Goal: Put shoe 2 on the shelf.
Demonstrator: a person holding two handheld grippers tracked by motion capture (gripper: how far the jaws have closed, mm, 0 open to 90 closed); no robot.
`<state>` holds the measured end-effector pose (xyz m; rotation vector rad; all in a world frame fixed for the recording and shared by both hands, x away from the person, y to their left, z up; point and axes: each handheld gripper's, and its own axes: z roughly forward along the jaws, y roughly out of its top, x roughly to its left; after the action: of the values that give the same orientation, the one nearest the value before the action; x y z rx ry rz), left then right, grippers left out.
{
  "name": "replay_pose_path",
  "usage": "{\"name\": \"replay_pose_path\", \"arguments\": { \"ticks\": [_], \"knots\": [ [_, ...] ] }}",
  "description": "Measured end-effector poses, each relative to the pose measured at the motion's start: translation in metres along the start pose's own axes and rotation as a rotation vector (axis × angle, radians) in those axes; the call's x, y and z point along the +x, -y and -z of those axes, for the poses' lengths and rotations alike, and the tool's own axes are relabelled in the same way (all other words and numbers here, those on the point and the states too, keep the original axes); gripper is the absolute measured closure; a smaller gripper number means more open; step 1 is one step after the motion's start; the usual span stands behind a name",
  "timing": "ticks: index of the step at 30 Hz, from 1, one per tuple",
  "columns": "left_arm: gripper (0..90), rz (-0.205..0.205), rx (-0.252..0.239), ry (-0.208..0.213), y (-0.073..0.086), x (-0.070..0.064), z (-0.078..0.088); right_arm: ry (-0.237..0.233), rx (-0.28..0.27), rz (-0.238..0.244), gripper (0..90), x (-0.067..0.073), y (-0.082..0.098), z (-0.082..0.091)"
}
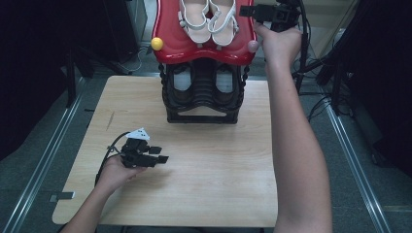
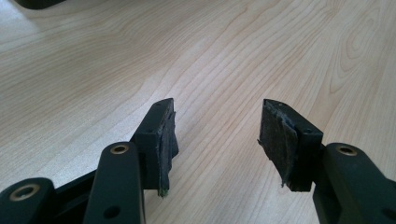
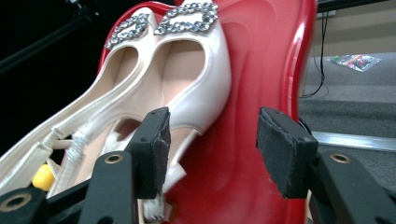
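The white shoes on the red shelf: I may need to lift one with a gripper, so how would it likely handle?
The white shoes look glossy, so the pads may slip. The thin straps look floppy; the body seems a firmer hold. Lying on the tilted red shelf, a nudged shoe might slide.

A light wooden table (image 1: 214, 194) stands on grey floor (image 1: 43, 141). Metal rails (image 1: 39, 167) run along the floor on both sides of the table. Dark cables (image 1: 320, 104) lie right of the table; beyond it, the room is dark.
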<state>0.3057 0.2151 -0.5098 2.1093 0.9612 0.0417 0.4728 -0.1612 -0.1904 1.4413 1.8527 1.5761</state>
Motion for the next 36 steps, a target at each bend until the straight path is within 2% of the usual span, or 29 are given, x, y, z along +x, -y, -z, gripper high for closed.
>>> {"name": "replay_pose_path", "arguments": {
  "ticks": [4,8,12,15,25,36],
  "knots": [
    [43.8,0.017,-0.009,0.017,0.0,0.0,0.0,0.012,0.002,-0.005,45.4,-0.011,0.005,0.005],
    [40.9,0.034,-0.013,0.016,-0.001,0.0,-0.001,0.019,0.004,-0.009,45.3,-0.02,0.009,0.01],
    [39.1,0.03,-0.017,0.009,0.0,-0.001,0.0,0.022,0.007,-0.008,44.3,-0.029,0.015,0.014],
    [38.5,0.033,-0.023,0.008,0.0,-0.001,0.0,0.011,0.005,-0.029,44.1,-0.038,0.022,0.017],
    [38.1,0.022,-0.016,-0.002,0.0,-0.002,-0.001,0.035,0.001,-0.054,43.7,-0.063,0.037,0.027],
    [38.0,0.022,-0.025,-0.004,0.001,-0.002,-0.001,0.042,0.04,-0.068,43.6,-0.083,0.065,0.027]
  ]
}}
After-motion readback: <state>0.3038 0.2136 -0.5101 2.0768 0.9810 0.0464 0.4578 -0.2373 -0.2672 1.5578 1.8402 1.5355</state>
